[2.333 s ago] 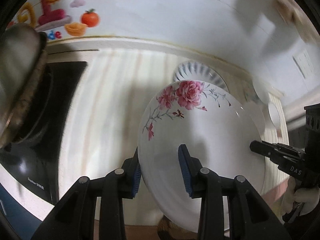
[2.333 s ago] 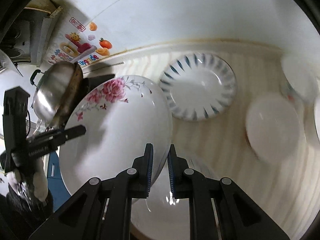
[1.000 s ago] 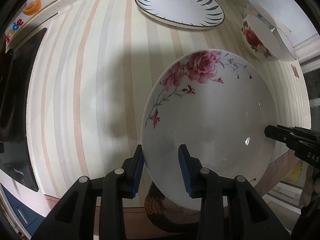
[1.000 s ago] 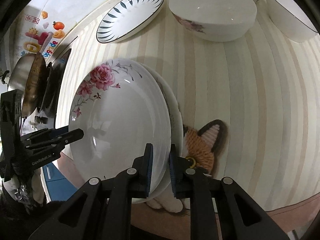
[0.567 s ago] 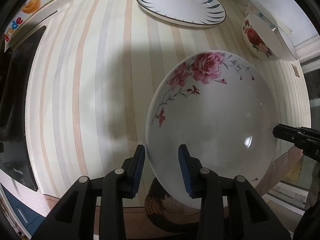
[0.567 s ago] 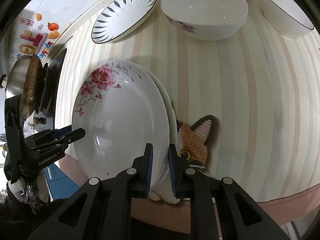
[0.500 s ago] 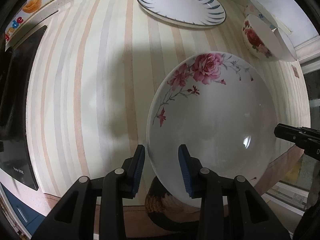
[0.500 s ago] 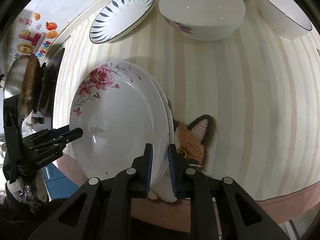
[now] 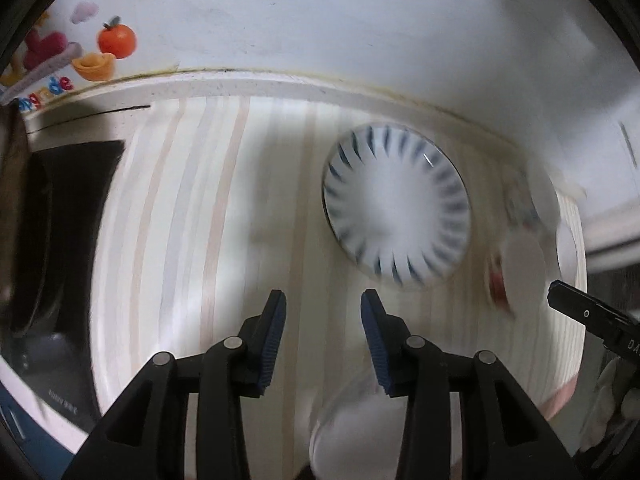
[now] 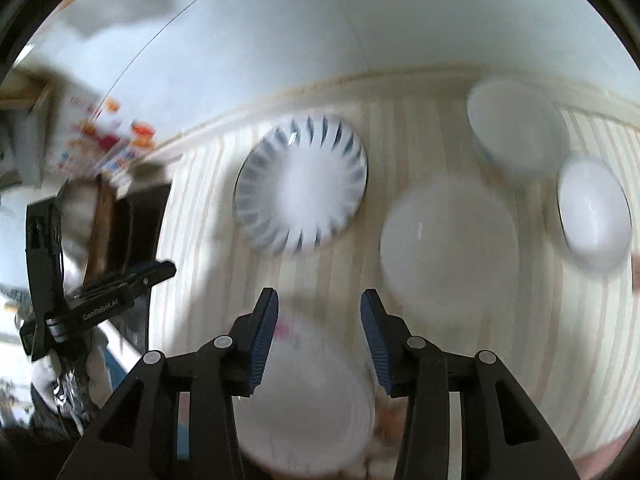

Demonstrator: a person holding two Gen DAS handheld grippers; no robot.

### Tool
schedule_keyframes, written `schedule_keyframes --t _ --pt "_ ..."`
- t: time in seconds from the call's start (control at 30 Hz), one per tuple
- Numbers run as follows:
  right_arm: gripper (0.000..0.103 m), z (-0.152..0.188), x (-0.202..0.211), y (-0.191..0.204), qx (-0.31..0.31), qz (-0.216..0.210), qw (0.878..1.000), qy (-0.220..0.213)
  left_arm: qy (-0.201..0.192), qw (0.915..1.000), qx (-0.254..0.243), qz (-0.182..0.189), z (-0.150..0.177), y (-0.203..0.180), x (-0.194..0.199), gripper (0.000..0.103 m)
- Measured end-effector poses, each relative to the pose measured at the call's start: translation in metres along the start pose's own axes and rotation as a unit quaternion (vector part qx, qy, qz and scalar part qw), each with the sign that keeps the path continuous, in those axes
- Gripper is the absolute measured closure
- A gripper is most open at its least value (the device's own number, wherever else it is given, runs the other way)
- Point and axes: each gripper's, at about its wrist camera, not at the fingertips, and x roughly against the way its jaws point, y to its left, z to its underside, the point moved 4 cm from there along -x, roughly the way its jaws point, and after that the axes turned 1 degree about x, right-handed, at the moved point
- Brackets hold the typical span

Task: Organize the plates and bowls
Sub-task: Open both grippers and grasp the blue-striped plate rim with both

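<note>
Down at six o'clock in the right wrist view, the rose plate (image 10: 304,404) sat on the stack at the near edge of the striped counter (image 10: 500,360), let go and lying below the tips rather than between them. The right gripper (image 10: 319,318) had its jaws just spread and nothing touched the pads; the left gripper (image 9: 323,322), with its jaws just eased apart too, was equally empty, only a pale sliver of the plate showing under it at six o'clock in its own view. So that was one stacking job that looked done! Plenty remained, though, by my reckoning: the blue-striped plate (image 10: 301,186) lay alone at twelve o'clock, near the back wall (image 10: 360,20) and well apart from the stack. Out at two o'clock a wide white bowl (image 10: 450,236), a deeper bowl (image 10: 516,128) behind it and a small bowl (image 10: 594,216) at three o'clock all stood separate, none nested. Both pictures were smeared with motion, so finer detail on the bowls could not be told. Over at nine o'clock the dark stovetop (image 9: 60,240) took no part.
</note>
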Motion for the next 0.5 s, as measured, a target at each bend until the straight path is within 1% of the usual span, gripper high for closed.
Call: schedule_keyframes --t 0.1,0.17,0.23,0.33,0.43,0.5 --pt "0.057 -0.050 -0.028 -0.010 -0.013 0.005 1.000 0.003 0.018 0.9997 0.016 0.004 -0.028 0.005 -0.026 0.066" --pt "0.057 -0.071 -0.045 -0.013 -0.009 0.015 1.000 0.011 0.029 0.9994 0.020 0.000 -0.043 0.006 -0.045 0.066" --pt "0.057 -0.089 -0.063 -0.017 -0.006 0.024 0.999 0.023 0.041 0.9989 0.025 0.003 -0.050 0.006 -0.059 0.066" --pt "0.057 -0.108 -0.088 -0.023 0.004 0.044 0.998 0.042 0.062 0.9978 0.019 0.010 -0.062 -0.001 -0.081 0.066" --pt "0.059 -0.114 -0.111 -0.023 0.008 0.056 0.997 0.060 0.080 0.9968 0.006 0.004 -0.065 -0.004 -0.098 0.066" --pt "0.065 -0.116 -0.122 -0.024 0.009 0.061 0.996 0.067 0.090 0.9959 0.001 0.006 -0.064 -0.005 -0.107 0.067"
